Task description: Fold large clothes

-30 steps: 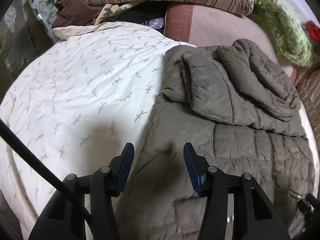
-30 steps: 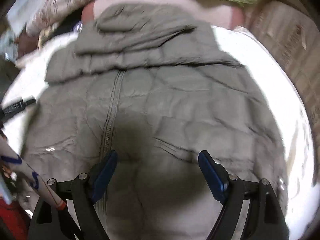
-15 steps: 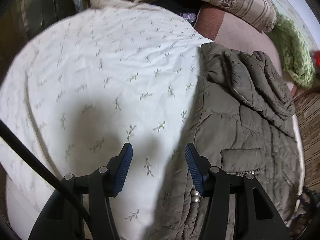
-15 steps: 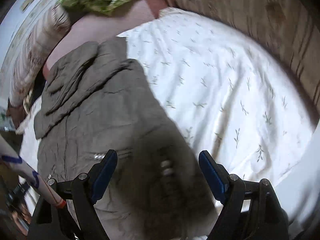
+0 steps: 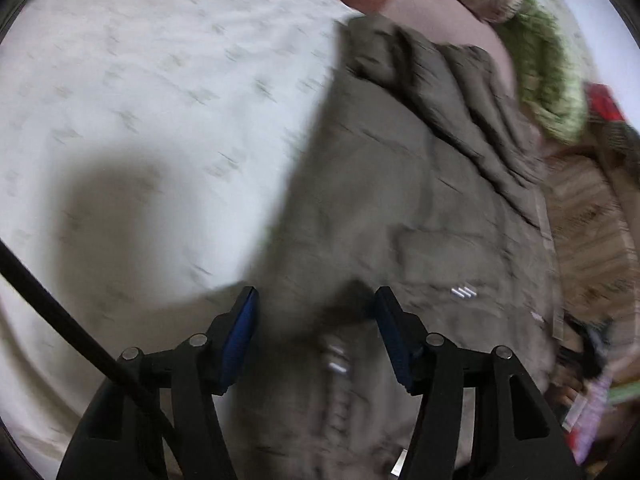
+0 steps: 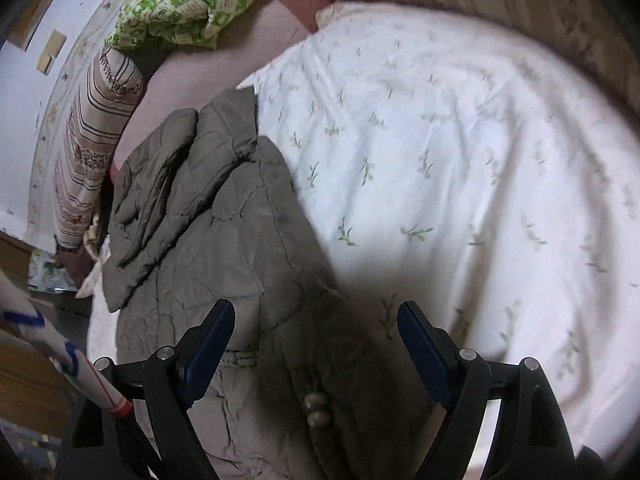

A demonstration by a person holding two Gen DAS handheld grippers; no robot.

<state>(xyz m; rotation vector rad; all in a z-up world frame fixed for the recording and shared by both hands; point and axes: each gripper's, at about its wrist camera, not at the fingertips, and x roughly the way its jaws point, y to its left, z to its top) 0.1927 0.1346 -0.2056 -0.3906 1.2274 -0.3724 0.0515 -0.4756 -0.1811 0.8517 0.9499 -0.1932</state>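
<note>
Jacket [image 6: 224, 220]: olive quilted, lying lengthwise on the leaf-print bedsheet [image 6: 440, 152], hood end toward the pillows.
Left gripper [image 5: 316, 320]: spread, over the hem.
Right gripper [image 6: 316, 332]: spread, empty.
Change: both views have swung closer over the hem.

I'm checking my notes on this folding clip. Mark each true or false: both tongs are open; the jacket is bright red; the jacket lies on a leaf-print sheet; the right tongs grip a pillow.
1. Both tongs are open: true; the left tongs and right tongs hold nothing.
2. The jacket is bright red: false; it is olive-grey.
3. The jacket lies on a leaf-print sheet: true.
4. The right tongs grip a pillow: false; the green pillow lies far off.
</note>
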